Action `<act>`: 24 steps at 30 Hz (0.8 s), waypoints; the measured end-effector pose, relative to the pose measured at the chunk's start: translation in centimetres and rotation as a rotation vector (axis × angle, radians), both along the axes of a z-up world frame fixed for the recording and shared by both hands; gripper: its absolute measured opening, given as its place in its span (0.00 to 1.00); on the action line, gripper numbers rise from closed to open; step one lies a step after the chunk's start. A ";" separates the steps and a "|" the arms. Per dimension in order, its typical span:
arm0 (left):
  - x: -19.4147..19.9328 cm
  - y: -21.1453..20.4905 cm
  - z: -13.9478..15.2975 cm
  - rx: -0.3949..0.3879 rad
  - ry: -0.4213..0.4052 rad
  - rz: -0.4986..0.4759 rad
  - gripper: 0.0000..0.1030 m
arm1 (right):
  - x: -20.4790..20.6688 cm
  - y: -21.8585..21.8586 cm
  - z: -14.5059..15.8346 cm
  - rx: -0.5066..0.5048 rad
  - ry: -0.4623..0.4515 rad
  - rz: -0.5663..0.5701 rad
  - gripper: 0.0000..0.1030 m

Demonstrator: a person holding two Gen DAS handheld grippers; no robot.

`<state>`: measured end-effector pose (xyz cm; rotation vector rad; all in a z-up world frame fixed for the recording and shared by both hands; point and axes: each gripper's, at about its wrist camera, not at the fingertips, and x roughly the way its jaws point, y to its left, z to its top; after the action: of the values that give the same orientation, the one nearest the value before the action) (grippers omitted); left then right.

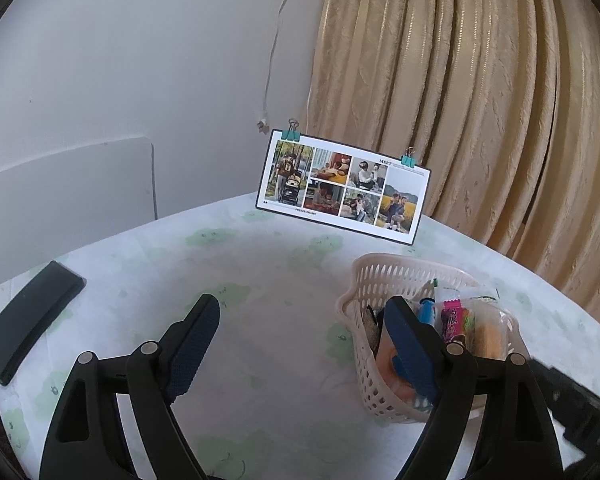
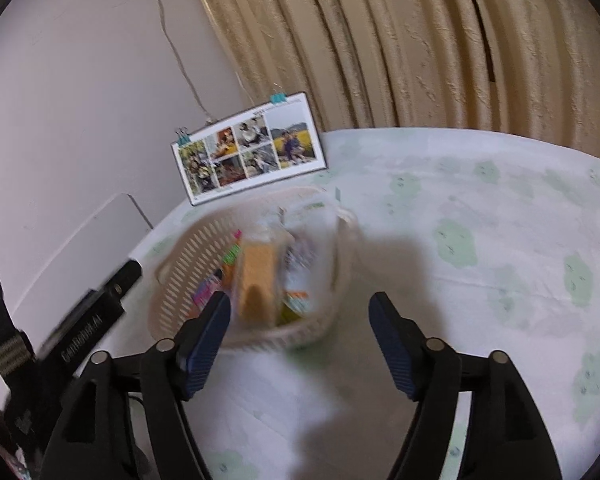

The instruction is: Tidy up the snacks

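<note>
Beige curtains are hanging behind a tabletop in pale green-print cloth. Both hand-held grippers, left and right, are sitting wide open, gripping nothing. Perforated plastic basket is standing just ahead of the right one, slightly leftward, nearer it, with crinkly snack packets standing upright inside.

snacks in basket, photo card behind
</note>
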<state>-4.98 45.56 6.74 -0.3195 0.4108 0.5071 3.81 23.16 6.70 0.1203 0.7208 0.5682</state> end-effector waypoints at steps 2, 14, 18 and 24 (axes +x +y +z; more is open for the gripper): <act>0.0 -0.2 0.0 0.008 -0.002 0.000 0.87 | -0.4 -0.4 -0.4 -0.017 0.003 -0.008 0.74; -0.3 -1.2 0.1 0.062 -0.009 0.005 0.91 | -2.7 -1.0 -0.8 -0.084 -0.031 -0.027 0.91; -0.3 -1.5 0.1 0.083 -0.010 0.004 0.92 | -3.2 -0.9 -0.8 -0.098 -0.052 -0.039 0.98; -0.6 -2.0 0.0 0.094 -0.006 0.003 0.96 | -3.6 -0.8 -0.5 -0.144 -0.091 -0.051 1.00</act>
<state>-5.54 43.57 6.75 -0.2307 0.3797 0.5268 0.19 22.38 6.23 -0.0207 0.6656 0.4680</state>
